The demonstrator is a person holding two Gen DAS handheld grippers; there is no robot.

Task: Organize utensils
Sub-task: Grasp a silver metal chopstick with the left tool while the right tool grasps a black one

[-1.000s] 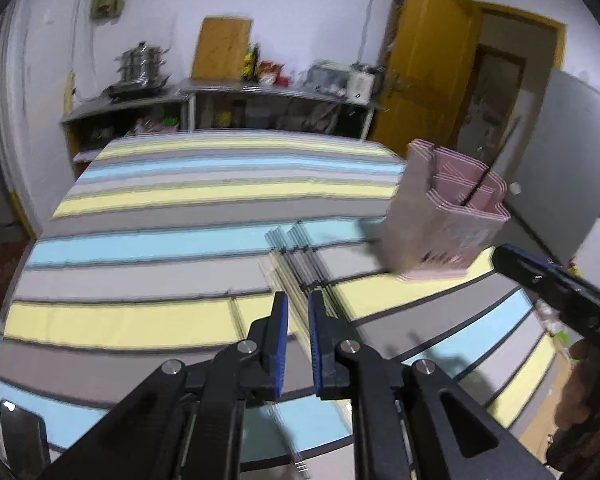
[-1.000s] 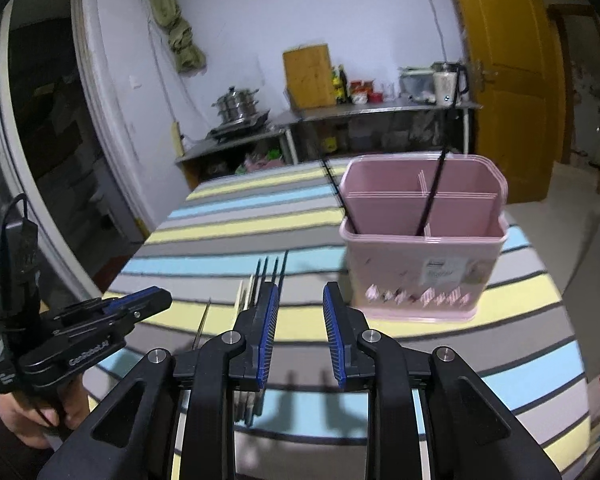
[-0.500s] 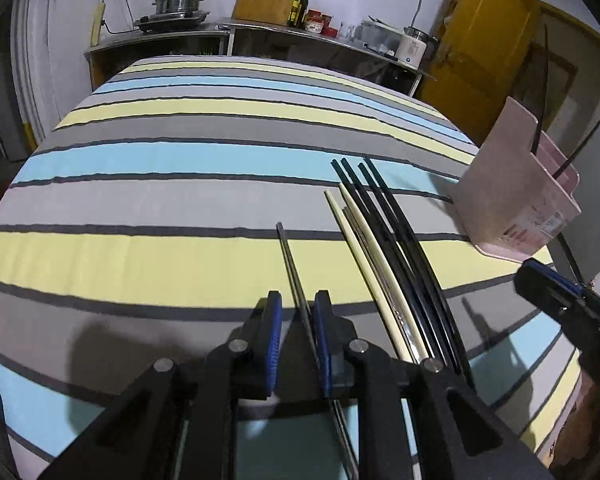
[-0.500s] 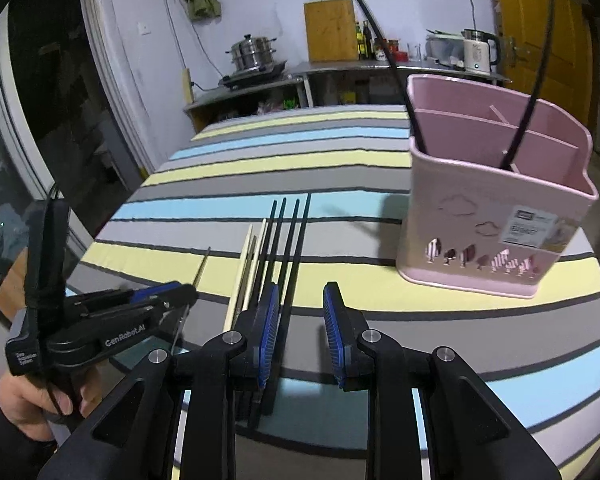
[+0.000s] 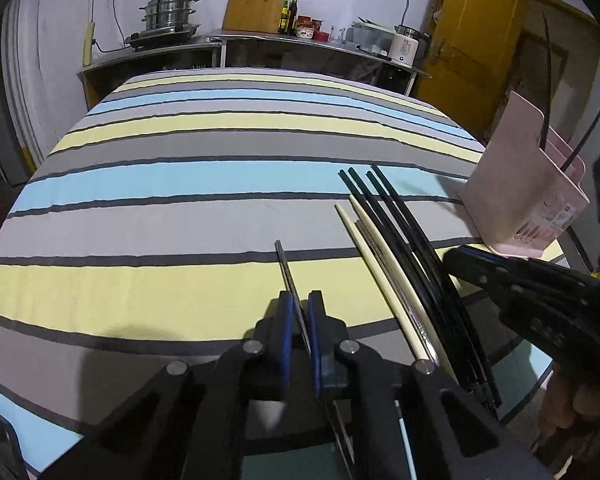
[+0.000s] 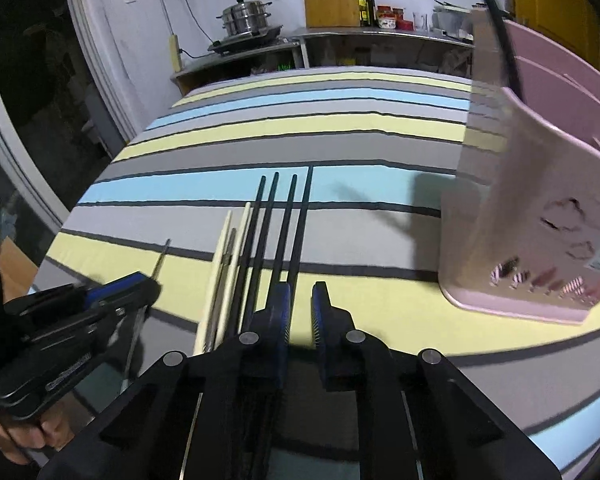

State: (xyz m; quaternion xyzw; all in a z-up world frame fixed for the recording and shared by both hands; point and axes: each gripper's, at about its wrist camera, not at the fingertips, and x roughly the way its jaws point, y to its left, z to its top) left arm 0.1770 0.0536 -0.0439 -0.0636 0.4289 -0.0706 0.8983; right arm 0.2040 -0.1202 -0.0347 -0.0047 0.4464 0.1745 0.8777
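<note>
Steel chopstick (image 5: pixel 285 264) now pinched by left tool (image 5: pixel 300 312), jaws narrower.

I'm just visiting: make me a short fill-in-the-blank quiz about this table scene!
1. The utensil holder is coloured ____.
2. The left tongs straddle a single ____ chopstick.
3. Black chopsticks lying on the tablecloth number ____.
4. The steamer pot stands on the ____.

Answers: pink; metal; four; stove
</note>
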